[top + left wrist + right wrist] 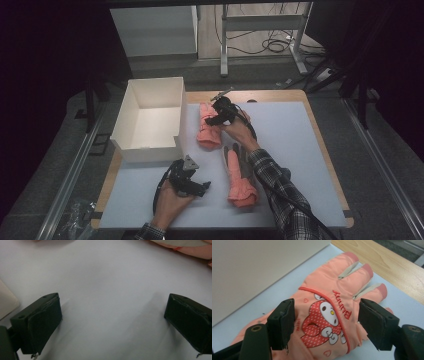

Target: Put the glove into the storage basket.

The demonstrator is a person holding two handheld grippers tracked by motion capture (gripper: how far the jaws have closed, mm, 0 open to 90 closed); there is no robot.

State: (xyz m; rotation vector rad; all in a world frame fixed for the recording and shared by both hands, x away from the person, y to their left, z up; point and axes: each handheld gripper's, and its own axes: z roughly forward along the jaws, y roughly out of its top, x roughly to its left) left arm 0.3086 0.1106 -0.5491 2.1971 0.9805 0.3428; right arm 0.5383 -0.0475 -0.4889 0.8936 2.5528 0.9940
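A salmon-pink glove (206,131) with a cartoon print (322,322) lies back-up on the blue-grey mat, just right of the white box (131,112). My right gripper (212,119) hovers over it. In the right gripper view the gripper (325,320) is open, its jaws straddling the print without pressing on the cloth. A second pink glove (239,175) lies grey palm up nearer the front. My left gripper (201,187) rests open at the front left of the mat, and its own view shows the gripper (112,320) with nothing but bare mat between its jaws.
The open white box is empty and its wall (262,270) stands close beside the printed glove. The mat (295,150) covers a wooden table whose edge (384,260) runs behind the glove's fingers. A cuff of the second glove (195,250) shows in the left gripper view.
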